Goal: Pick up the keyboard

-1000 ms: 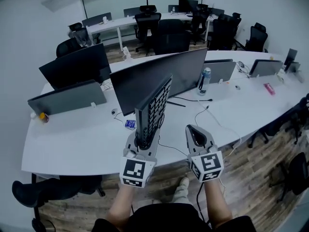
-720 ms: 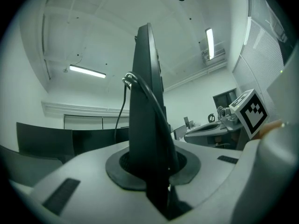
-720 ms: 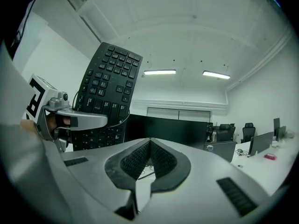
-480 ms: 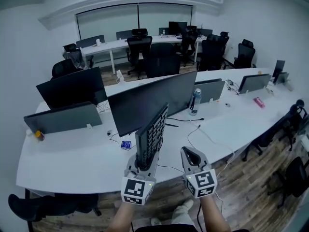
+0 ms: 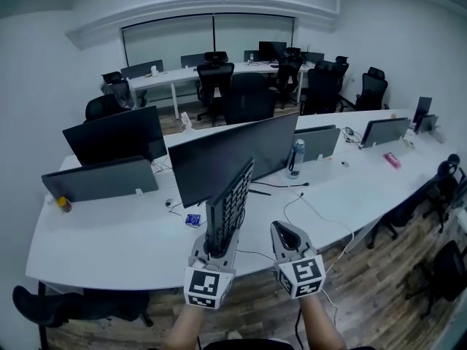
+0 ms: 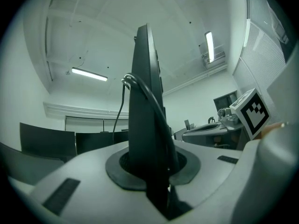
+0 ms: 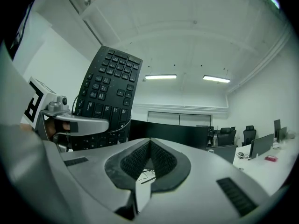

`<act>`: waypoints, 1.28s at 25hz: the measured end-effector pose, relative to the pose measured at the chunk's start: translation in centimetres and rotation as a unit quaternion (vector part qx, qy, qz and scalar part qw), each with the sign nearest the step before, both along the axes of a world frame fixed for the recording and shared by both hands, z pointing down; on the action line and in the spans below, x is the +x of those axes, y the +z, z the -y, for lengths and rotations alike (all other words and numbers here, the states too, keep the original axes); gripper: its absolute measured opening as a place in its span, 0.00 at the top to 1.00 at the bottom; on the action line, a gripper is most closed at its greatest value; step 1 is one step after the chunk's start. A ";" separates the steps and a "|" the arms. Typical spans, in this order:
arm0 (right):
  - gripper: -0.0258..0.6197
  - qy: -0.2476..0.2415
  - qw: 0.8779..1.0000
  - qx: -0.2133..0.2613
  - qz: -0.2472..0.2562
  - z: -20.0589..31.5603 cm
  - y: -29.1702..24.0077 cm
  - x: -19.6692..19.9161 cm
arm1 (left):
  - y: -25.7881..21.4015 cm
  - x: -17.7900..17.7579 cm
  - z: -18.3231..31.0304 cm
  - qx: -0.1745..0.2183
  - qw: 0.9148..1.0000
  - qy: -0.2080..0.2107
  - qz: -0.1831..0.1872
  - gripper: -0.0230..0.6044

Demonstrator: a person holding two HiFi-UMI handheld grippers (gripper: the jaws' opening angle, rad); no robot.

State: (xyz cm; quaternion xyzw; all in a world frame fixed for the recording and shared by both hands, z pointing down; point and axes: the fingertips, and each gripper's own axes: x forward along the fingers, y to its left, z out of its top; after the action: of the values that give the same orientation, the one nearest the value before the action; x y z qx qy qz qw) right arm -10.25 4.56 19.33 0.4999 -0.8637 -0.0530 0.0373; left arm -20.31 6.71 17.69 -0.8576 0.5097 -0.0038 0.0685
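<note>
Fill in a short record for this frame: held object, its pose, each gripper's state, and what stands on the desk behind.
held object: keyboard, lifted clear of the desk
pose: upright on one short end, keys facing the right gripper
left gripper: shut on the keyboard's lower end, cable hanging alongside
right gripper: shut, empty, beside the keyboard
behind: monitor, can

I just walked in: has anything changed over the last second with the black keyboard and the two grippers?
The black keyboard, upright in the left gripper, seems drawn slightly back from the curved white desk toward the person, with the right gripper alongside. Nothing was taken hold of or let go: the left gripper stays clamped on it, the right stays shut and empty. The dark monitors and metal bottle stay put.
</note>
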 end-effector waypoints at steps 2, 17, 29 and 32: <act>0.95 -0.002 1.000 0.001 0.003 -0.3 -0.1 0.4 | -0.1 0.3 -0.2 0.000 1.000 -0.003 0.001 0.84; 0.95 -0.018 1.000 0.003 0.007 -4.6 -0.6 5.1 | -0.7 5.4 -4.6 -0.007 1.000 -0.015 -0.002 0.84; 0.95 -0.032 0.999 0.007 0.004 -9.1 -1.0 8.3 | -1.6 9.0 -8.8 -0.003 1.000 -0.023 0.003 0.84; 0.95 -0.036 0.999 0.005 0.004 -10.1 -0.7 8.8 | -1.6 9.6 -9.8 -0.002 1.000 -0.024 0.003 0.84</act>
State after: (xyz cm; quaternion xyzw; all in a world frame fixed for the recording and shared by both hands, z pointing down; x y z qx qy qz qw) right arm -1.48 14.61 18.58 0.4689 -0.8809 -0.0572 0.0296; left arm -10.68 16.49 16.12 -0.8450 0.5303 -0.0087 0.0685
